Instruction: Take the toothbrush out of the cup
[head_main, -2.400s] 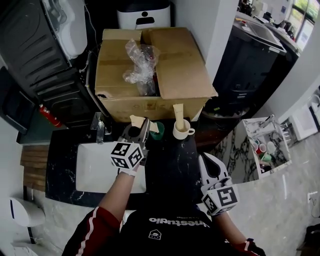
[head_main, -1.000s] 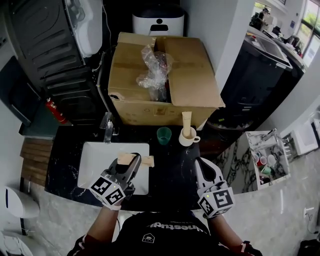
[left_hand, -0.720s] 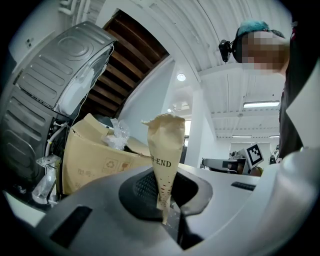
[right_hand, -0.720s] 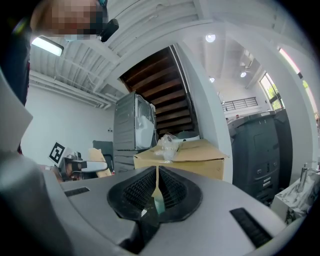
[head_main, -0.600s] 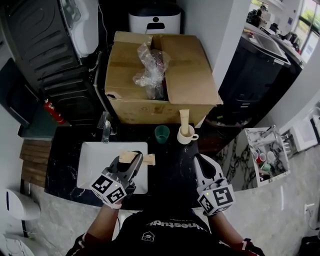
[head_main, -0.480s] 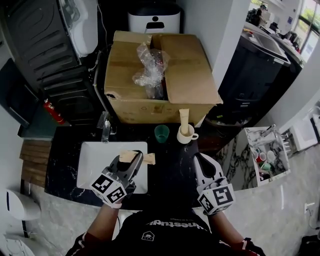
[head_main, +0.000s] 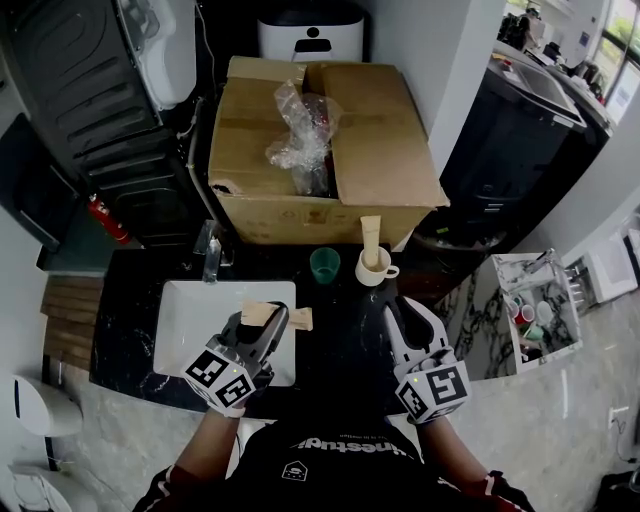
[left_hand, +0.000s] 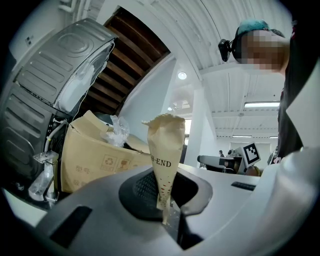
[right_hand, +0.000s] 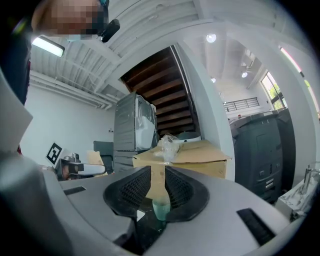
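Two tongs are in my hands, seen from above a black stone tabletop (head_main: 340, 345). My left tongs (head_main: 272, 322) are clenched on a beige paper-wrapped toothbrush (head_main: 299, 320), holding it over the right edge of a white rectangular sink (head_main: 190, 310). The toothbrush is out of the small green plastic cup (head_main: 324, 264) and well apart from it. My right tongs (head_main: 403, 306) grasp nothing; their jaws have just been opening and stand slightly apart. They point toward the green cup and a white ceramic mug (head_main: 372, 270) with a beige tube (head_main: 371, 236) upright in it.

From the left gripper view, the pads pinch only the narrow lower end of the toothbrush (left_hand: 165, 150), with most of it sticking out beyond. I judge that the main risk: the paper may slide, or the long free end may swing, and the toothbrush would drop into the sink. A careless forward push with my right tongs could also tip the cup or mug, which stand just beside each other.
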